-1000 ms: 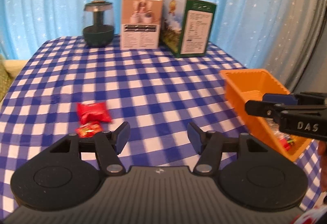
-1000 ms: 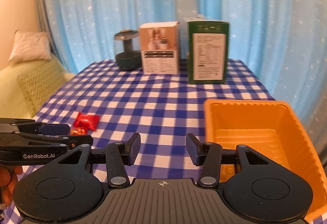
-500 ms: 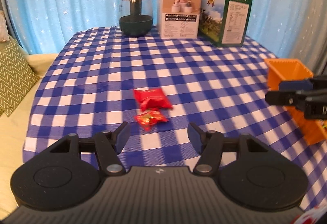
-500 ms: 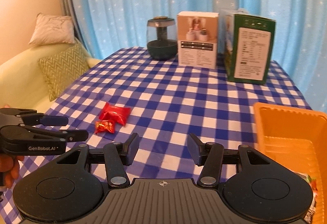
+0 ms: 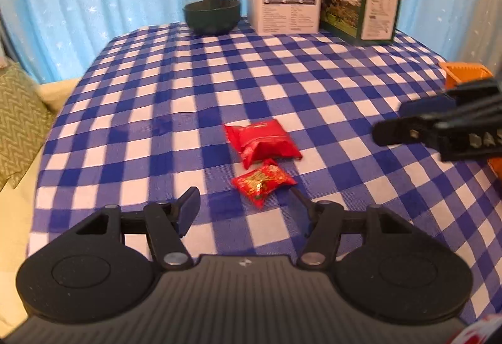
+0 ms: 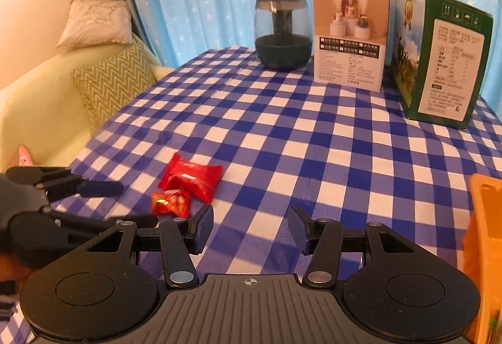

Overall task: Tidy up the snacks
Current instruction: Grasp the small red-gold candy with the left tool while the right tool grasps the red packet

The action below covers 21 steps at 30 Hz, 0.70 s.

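Observation:
Two red snack packets lie together on the blue checked tablecloth: a larger red packet (image 5: 262, 143) (image 6: 191, 179) and a smaller patterned red packet (image 5: 262, 184) (image 6: 171, 202) in front of it. My left gripper (image 5: 244, 202) is open and empty, low over the cloth, with the small packet just ahead between its fingertips. My right gripper (image 6: 249, 221) is open and empty, to the right of the packets. The orange tray (image 5: 464, 74) (image 6: 484, 234) sits at the right edge of the table.
At the back of the table stand a dark glass humidifier (image 5: 211, 8) (image 6: 282, 30), a white box (image 5: 284, 11) (image 6: 349, 36) and a green box (image 5: 364, 14) (image 6: 442, 61). A sofa with cushions (image 6: 109, 83) is left of the table. Blue curtains hang behind.
Both grippers have swung left and moved toward the two red packets. The packets now sit just ahead of my left fingertips. The orange tray has slid to the right edge of both views.

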### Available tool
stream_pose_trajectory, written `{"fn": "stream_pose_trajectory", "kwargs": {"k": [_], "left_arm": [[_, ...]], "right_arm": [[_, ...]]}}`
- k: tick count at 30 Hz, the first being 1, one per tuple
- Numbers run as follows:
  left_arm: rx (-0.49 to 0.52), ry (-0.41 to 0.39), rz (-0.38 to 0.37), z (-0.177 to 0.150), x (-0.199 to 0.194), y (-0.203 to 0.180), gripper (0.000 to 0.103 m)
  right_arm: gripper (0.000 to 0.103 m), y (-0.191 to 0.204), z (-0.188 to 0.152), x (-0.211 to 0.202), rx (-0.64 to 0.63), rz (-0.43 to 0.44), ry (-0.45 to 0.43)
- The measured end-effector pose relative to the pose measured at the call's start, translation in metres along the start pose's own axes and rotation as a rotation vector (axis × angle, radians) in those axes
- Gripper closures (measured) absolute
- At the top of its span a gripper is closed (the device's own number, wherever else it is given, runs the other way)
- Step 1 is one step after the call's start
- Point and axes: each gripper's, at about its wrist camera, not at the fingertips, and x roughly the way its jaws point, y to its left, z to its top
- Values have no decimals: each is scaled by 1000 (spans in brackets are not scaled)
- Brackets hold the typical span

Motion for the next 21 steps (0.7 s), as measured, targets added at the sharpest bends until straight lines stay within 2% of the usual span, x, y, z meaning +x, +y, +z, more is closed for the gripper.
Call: {"fn": "stream_pose_trajectory", "kwargs": {"k": [5, 10, 21], "left_arm": [[76, 15, -10, 4, 13, -8, 47], [80, 12, -35, 7, 25, -2, 52], [48, 8, -92, 11, 28, 0, 80]], "right_arm": [[50, -7, 0, 17, -4, 8, 26], [50, -12, -1, 23, -7, 7, 31], [50, -20, 2, 31, 2, 4, 24]]}}
